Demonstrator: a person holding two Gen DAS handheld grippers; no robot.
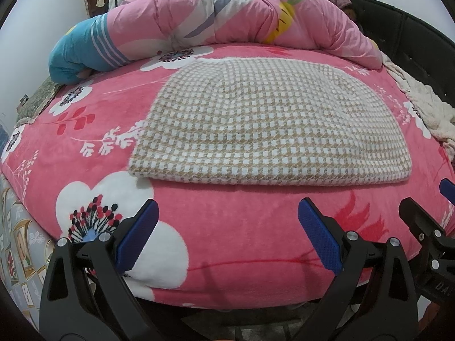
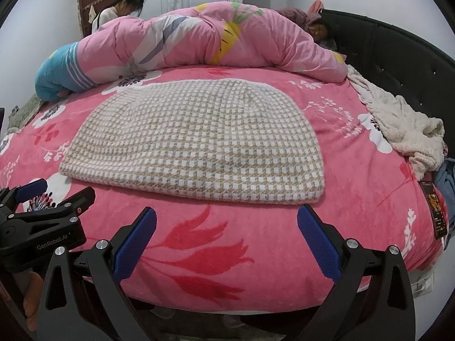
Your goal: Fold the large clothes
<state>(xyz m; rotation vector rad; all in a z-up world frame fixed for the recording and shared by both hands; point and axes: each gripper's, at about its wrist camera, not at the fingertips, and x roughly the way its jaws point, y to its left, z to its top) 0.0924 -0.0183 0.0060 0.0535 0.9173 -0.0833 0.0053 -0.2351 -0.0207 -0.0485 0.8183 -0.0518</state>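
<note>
A beige-and-white checked garment (image 1: pixel 256 125) (image 2: pixel 199 147) lies folded flat in a neat block on the pink flowered bed cover (image 1: pixel 241 241) (image 2: pixel 216 255). Its thick folded edge faces me. My left gripper (image 1: pixel 227 216) hovers open near the bed's front edge, short of that fold, with nothing between its blue pads. My right gripper (image 2: pixel 227 221) is also open and empty, just before the garment's front right part. Each gripper shows at the edge of the other's view: the right gripper (image 1: pixel 426 213) and the left gripper (image 2: pixel 54 196).
A rolled pink and blue quilt (image 1: pixel 227 20) (image 2: pixel 199 39) lies across the far side of the bed. A cream fleece cloth (image 2: pixel 403 125) lies at the right by the black headboard (image 2: pixel 398 56). A person (image 2: pixel 119 8) sits behind the bed.
</note>
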